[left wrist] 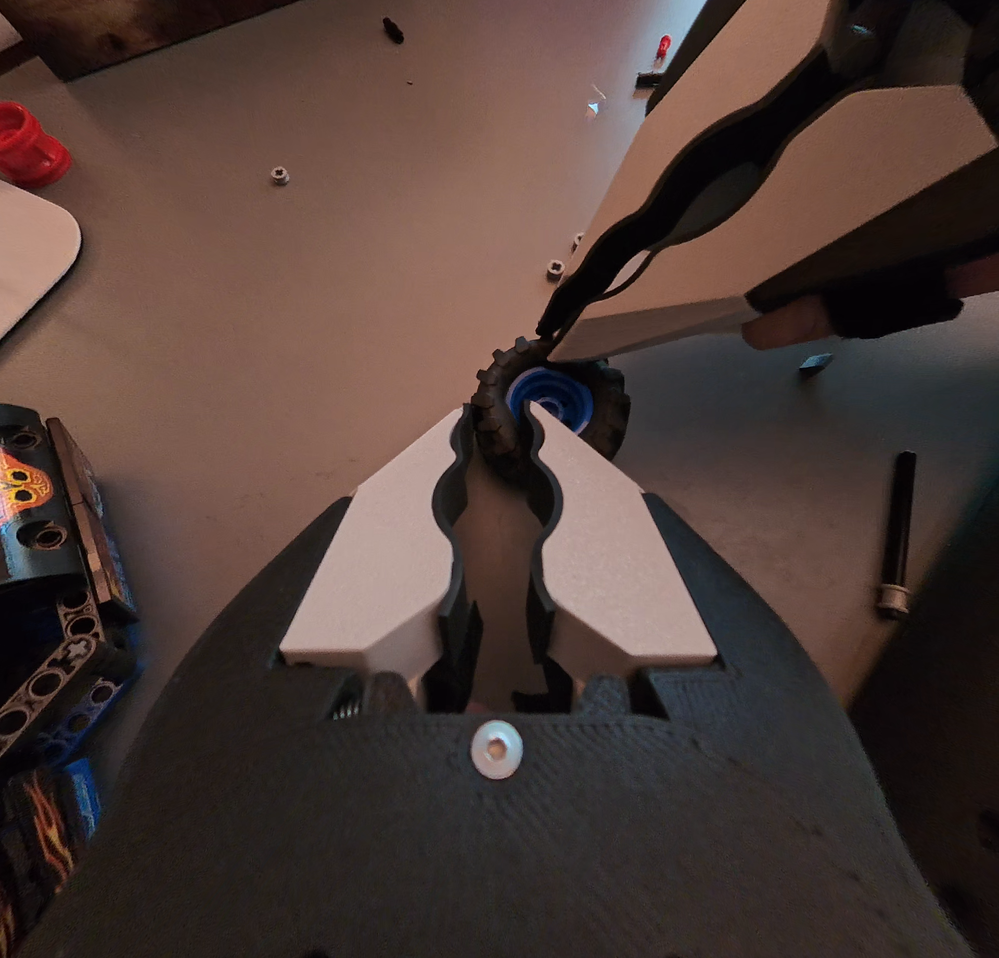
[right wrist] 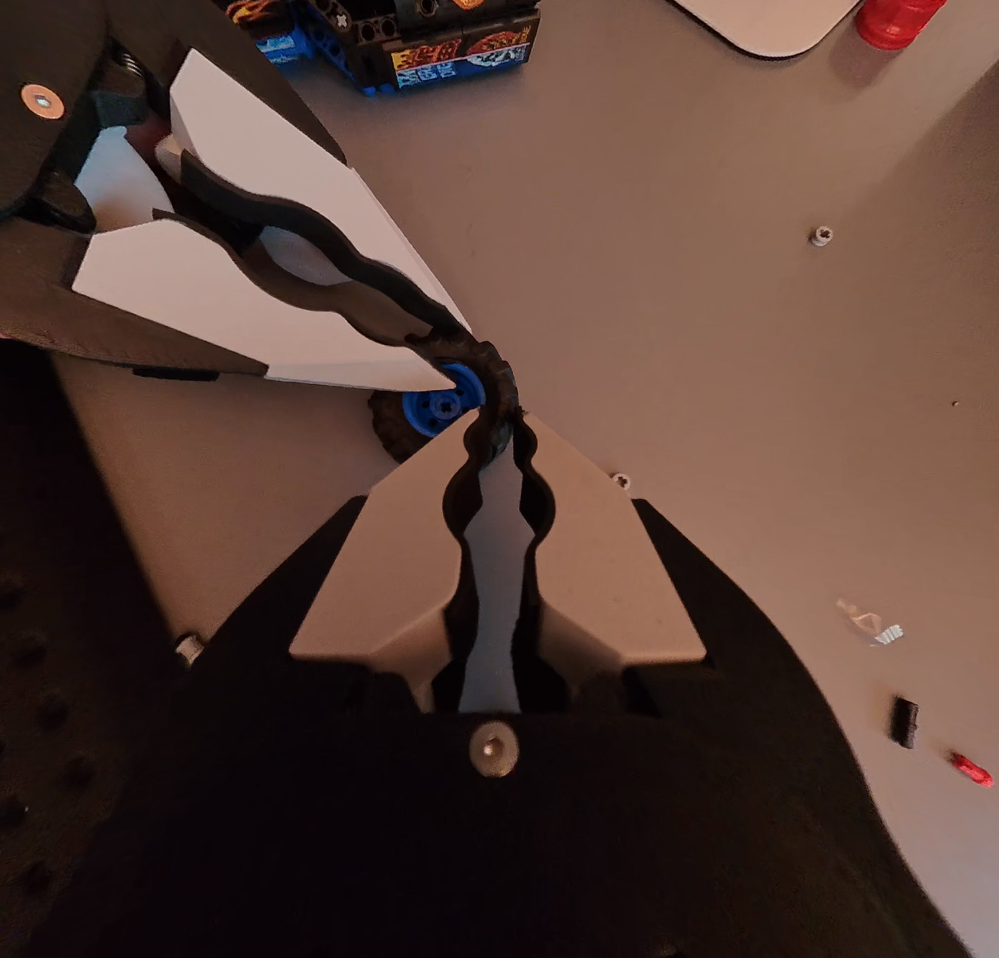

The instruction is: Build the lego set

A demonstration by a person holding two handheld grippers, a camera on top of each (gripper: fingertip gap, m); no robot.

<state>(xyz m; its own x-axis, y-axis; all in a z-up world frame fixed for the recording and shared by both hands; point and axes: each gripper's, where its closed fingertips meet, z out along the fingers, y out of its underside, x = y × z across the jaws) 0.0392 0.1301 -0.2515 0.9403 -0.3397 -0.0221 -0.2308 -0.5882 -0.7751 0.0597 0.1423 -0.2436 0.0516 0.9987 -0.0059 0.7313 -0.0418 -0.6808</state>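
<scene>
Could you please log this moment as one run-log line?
left gripper: shut on tyre | right gripper: shut on tyre | blue rim: partly inside tyre | truck body: aside

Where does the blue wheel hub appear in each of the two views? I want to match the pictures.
Left wrist view: the blue wheel hub sits just above centre, inside the black tyre.
Right wrist view: the hub sits left of centre.
Shared landmark: the red barrel.

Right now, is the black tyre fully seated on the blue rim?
No: the tyre is stretched off the rim, pinched by both grippers.
</scene>
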